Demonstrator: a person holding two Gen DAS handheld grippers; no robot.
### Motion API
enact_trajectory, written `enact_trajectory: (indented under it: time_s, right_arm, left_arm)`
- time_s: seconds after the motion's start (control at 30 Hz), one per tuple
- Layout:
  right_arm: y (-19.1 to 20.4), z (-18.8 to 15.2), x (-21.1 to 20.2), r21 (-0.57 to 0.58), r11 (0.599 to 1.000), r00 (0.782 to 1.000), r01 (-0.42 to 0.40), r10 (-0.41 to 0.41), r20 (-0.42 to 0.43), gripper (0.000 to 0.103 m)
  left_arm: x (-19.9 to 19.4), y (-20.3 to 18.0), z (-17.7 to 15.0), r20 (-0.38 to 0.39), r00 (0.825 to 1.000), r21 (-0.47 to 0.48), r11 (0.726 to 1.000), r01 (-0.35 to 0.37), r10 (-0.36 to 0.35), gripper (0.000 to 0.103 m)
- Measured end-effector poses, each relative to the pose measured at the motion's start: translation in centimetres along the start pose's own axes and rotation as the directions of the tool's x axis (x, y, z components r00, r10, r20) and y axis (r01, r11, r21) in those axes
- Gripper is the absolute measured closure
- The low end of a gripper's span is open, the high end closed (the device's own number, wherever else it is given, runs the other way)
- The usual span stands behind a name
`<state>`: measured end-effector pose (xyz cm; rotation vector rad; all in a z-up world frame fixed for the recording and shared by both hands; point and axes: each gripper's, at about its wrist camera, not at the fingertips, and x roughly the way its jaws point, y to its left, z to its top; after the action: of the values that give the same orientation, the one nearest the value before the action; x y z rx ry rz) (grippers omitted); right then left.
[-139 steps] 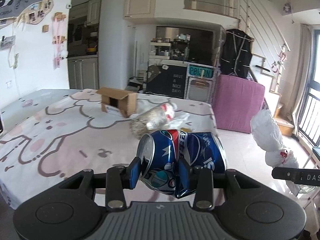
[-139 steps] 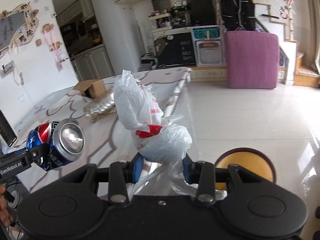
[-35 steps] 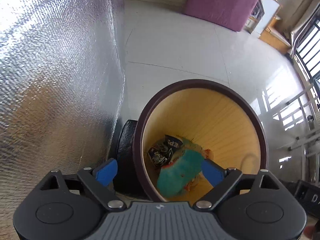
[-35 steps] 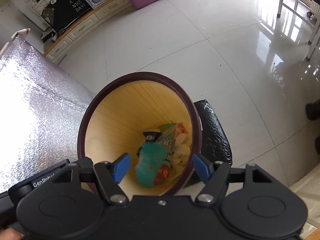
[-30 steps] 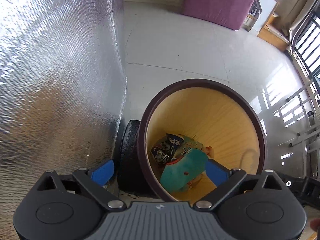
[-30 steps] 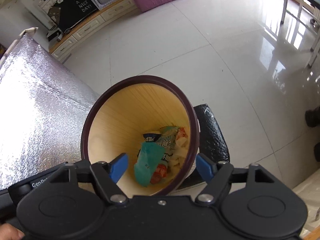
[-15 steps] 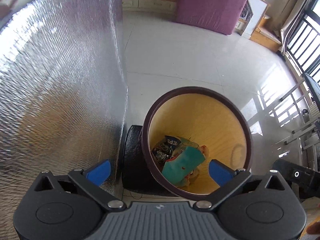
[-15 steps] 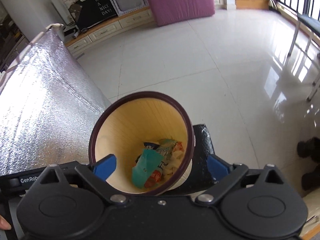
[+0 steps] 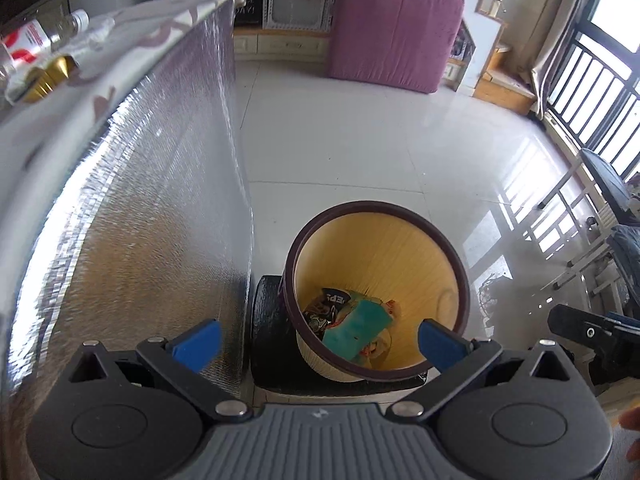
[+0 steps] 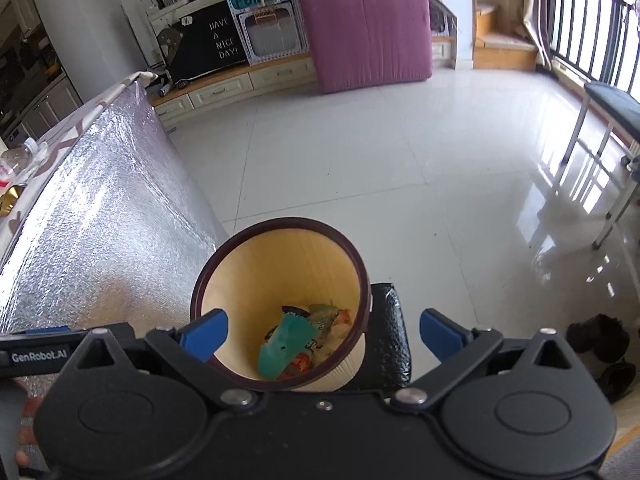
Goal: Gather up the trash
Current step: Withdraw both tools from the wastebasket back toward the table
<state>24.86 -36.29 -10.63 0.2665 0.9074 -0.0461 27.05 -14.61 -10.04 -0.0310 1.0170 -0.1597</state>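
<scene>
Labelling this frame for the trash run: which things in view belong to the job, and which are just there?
Job:
- bin, trash already inside
- teal wrapper in it
- crushed can in it
- plastic bottle on the table
- left gripper, right gripper, both open, empty

Just there:
- purple mattress
- foil table skirt
- shoes

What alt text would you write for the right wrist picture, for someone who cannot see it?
Looking down past an open, empty right gripper into a round waste bin on a white tiled floor, with crumpled wrappers at its bottom. A silver foil-covered table side stands to the left.
</scene>
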Motion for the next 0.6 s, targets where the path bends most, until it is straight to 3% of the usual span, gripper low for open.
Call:
enact_trajectory:
  time_s: [0.6]
  right_arm:
    - [0.7, -2.8, -6.9, -0.055, 0.998, 0.997, 0.036, -0.032, 0.075, 0.000]
  left_arm:
    - [-6.6, 0.6, -2.4, 0.090, 0.996, 0.044, 0.999, 0.012, -0.016, 0.000]
